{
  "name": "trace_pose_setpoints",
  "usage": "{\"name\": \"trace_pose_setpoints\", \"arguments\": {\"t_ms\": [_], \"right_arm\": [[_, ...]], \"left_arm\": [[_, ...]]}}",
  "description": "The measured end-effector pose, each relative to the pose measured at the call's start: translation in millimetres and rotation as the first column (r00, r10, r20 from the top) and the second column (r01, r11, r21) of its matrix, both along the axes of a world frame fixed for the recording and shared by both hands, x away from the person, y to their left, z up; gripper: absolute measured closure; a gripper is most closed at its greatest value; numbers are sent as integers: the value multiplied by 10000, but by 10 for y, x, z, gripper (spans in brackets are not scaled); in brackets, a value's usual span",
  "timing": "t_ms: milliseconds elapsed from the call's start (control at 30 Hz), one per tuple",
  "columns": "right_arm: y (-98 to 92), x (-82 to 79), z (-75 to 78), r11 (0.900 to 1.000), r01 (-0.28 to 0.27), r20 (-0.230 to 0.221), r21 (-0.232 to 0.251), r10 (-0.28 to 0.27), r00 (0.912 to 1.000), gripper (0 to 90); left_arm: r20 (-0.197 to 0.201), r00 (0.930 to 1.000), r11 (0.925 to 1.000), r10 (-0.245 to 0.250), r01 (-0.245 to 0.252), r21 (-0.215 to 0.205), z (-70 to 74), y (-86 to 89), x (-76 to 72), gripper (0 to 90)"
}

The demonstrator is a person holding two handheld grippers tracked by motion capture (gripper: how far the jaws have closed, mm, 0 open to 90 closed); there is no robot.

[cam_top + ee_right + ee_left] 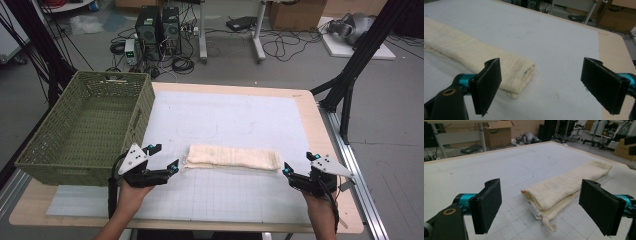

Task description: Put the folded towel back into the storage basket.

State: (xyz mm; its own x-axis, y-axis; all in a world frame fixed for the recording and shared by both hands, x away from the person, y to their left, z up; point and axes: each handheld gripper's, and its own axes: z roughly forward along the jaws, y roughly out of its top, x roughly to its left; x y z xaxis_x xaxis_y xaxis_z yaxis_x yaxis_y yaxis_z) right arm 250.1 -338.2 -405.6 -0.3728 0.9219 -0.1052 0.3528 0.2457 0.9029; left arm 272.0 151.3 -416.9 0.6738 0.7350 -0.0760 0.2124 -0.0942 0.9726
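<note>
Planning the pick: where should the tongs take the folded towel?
Grip the folded towel at its two short ends, the left tongs from the left, the right tongs from the right. It lies long and flat across the table, and both tongs are open beside those ends.

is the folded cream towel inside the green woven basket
No, the folded cream towel lies on the white mat, apart from the green woven basket.
</note>
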Motion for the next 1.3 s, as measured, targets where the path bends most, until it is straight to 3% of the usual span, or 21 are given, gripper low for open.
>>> {"name": "trace_pose_setpoints", "arguments": {"t_ms": [633,733,1000,1100,1200,1300], "right_arm": [[14,10,-12,10000,-53,-53,-7,53,10000,155],[8,1,-11,10000,-34,-67,-22,34,10000,155],[23,0,-8,9999,-119,-59,-9,119,9999,155],[30,6,-11,9999,-166,-100,-27,166,9998,155],[32,10,-14,9997,-216,-62,-61,216,9997,155],[31,9,-14,9997,-223,-66,-40,223,9997,155]], "left_arm": [[-261,9997,10000,-37,36,-50,19,-55,84,204],[-632,9980,10000,-52,52,-7,32,-88,150,205],[-1143,9933,9999,-143,141,-18,47,-199,305,205],[-1474,9889,9992,-200,249,318,42,-286,386,206],[-2141,9764,9994,-298,330,110,-1,-357,469,207],[-2439,9696,9991,-184,271,324,-30,-410,531,207]]}}
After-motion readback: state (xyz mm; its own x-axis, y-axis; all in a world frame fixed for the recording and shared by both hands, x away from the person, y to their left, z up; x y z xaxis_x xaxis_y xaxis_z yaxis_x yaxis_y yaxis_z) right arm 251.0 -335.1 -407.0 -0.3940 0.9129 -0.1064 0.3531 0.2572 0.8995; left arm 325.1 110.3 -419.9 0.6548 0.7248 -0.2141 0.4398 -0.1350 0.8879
